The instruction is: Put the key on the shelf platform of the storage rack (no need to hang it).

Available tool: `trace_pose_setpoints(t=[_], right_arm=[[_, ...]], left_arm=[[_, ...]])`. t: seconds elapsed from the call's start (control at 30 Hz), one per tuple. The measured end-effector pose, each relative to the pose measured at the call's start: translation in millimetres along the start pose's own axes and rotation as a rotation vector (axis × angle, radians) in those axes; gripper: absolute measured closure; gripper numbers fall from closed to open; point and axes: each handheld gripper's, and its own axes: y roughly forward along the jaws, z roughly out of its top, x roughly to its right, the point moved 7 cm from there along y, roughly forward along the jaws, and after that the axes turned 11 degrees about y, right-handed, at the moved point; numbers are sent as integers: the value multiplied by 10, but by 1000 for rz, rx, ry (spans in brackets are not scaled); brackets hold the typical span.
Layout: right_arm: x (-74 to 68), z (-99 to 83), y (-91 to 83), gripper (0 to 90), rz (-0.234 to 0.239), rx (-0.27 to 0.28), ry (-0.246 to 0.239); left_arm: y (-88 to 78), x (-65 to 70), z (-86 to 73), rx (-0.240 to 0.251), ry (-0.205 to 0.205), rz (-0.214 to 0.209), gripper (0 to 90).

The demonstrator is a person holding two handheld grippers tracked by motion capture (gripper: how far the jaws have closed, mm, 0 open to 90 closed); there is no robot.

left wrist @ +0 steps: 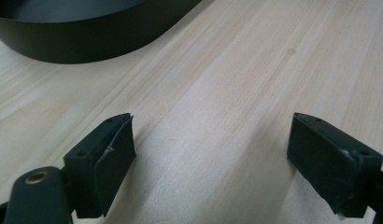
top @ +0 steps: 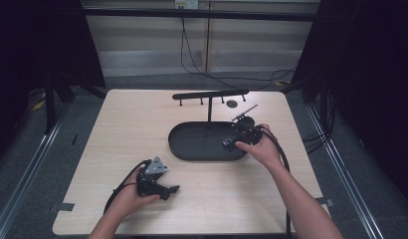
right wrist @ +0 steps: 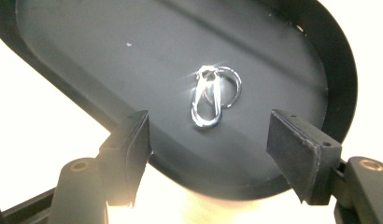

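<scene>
Two grippers work over a pale wood-grain worktop (top: 142,129) with rounded corners, standing on a grey floor with dark curtains at both sides and a light panelled wall behind, where black cables hang down. On the far half of the worktop sits a black oval tray (top: 192,149), and behind it rises a thin black stand (top: 210,94) with a crossbar and small pegs.

A silver clip with a ring (right wrist: 209,95) lies flat on the tray floor, towards the tray's right end, free of any grip.

In the high view the right gripper (top: 233,143) is held over the tray's right end, the forearm coming in from the bottom right. Its fingers (right wrist: 131,144) stand wide apart above the tray, with the clip between and beyond them, untouched.

Near the front left, the left gripper (top: 168,191) rests low on the bare worktop, pointing right, well apart from the tray. Its fingers (left wrist: 110,158) are spread wide with only wood between them.
</scene>
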Motion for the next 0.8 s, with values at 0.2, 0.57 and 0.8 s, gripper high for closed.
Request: trace_pose_setpoints(t=[0.2, 0.57, 0.8], right_arm=[[3, -49, -56, 302, 7, 1, -6], [-8, -125, -178, 297, 11, 5, -29], [11, -197, -210, 298, 13, 6, -34]], left_arm=[[0, 0, 0, 0, 1, 0, 147], [0, 0, 0, 0, 0, 0, 147], [0, 0, 0, 0, 0, 0, 147]])
